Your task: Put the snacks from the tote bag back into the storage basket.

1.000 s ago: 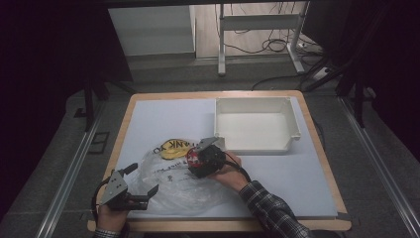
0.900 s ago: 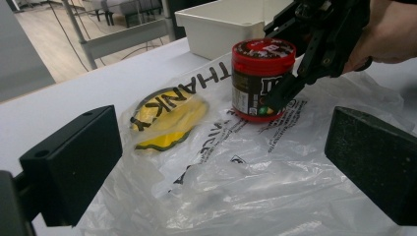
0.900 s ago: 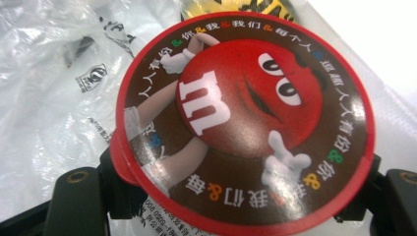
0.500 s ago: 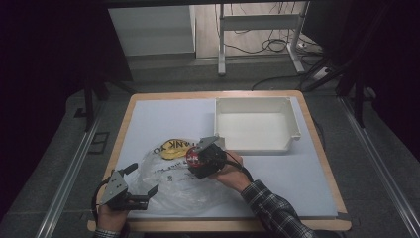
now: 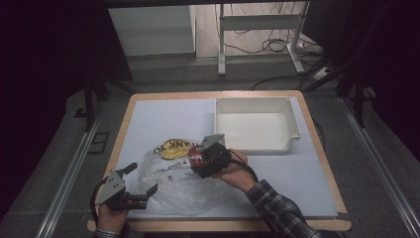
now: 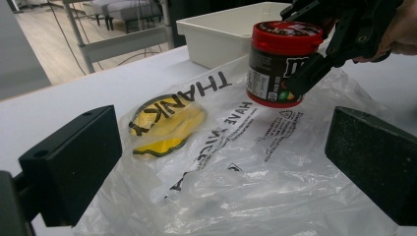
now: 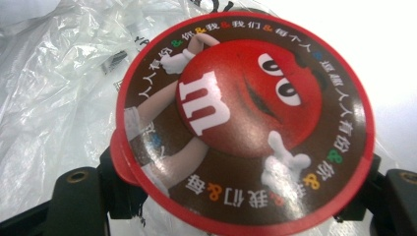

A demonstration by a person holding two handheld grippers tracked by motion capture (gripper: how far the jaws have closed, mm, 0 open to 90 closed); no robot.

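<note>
Right gripper [image 6: 314,59] clamps candy jar [image 6: 280,64] above plastic bag [image 6: 246,162]; left gripper [image 5: 136,191] gapes empty (we keep jar upright).

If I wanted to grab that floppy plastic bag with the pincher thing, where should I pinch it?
Probably at the loose near edge of the plastic bag, coming in low from the person's side, where the open left gripper already waits. The film there is crumpled and stands up in folds, so the jaws could close on a ridge. Flat middle parts give nothing to pinch, and the candy jar hangs above the far end.
</note>
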